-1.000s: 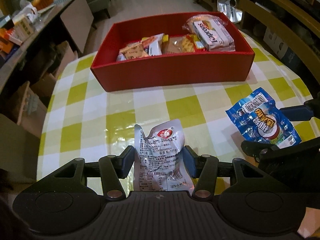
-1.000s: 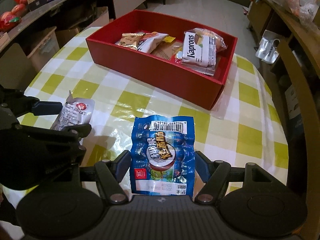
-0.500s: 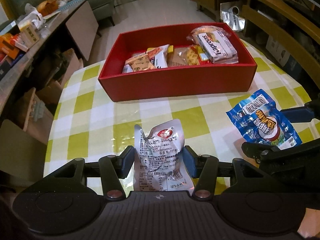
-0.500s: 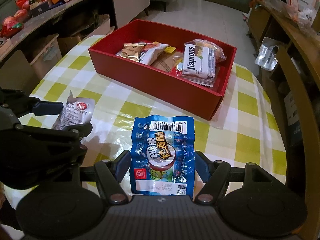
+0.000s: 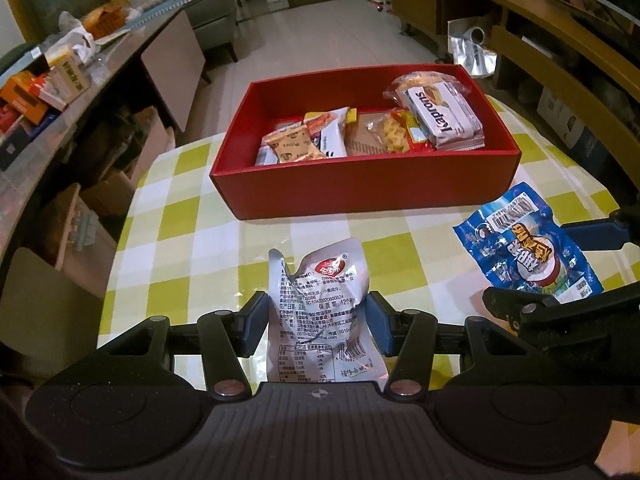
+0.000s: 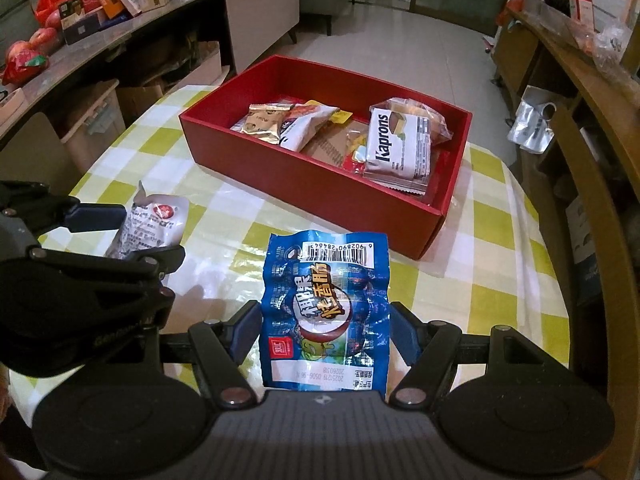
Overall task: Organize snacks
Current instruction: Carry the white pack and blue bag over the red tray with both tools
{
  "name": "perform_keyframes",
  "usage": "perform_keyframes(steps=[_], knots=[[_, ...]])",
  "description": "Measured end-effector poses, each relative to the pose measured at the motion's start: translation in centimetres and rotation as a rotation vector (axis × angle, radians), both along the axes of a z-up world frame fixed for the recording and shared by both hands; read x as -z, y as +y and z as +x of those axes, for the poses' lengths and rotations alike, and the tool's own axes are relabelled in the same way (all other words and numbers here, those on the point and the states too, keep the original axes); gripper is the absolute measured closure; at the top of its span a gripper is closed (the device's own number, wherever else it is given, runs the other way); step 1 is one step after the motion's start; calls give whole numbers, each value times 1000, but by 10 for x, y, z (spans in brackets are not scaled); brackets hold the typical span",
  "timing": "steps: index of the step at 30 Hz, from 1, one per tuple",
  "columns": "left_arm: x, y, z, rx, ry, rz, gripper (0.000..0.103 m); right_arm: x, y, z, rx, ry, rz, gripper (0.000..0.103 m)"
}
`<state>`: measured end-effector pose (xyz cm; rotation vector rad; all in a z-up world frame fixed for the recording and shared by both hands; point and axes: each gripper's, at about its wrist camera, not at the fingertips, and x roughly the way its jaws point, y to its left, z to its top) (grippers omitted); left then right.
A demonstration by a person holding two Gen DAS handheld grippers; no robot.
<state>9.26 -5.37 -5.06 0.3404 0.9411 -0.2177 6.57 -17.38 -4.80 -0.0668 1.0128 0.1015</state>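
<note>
In both my views the red box (image 5: pixel 364 184) now sits lower in the frame, its inside more exposed, with more floor (image 5: pixel 320 44) showing beyond.

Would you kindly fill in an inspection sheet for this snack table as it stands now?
Surface: checked tablecloth, glossy.
Job's things: red box part filled with snacks; silver packet and blue packet outside it.
Clutter: nothing seen on the table.
Grippers: left gripper shut on silver packet; right gripper shut on blue packet.
Cables: nothing seen.
Surroundings: side counter piled with boxes; wooden shelving; tiled floor.
</note>
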Motion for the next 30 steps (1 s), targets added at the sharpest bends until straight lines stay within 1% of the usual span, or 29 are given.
perform_keyframes(steps=[13, 21, 26, 30], knots=[[-8, 1, 6, -11, -34, -3, 43, -7, 2, 6, 4, -29, -5, 26], [-14, -2, 12, -14, -57, -9, 43, -14, -4, 13, 29, -59, -1, 26], [-20, -6, 22, -19, -75, -18, 43, -20, -8, 25, 40, -82, -6, 26], [-25, -8, 36, -35, -85, -28, 43, -27, -11, 42, 56, -111, -6, 26]])
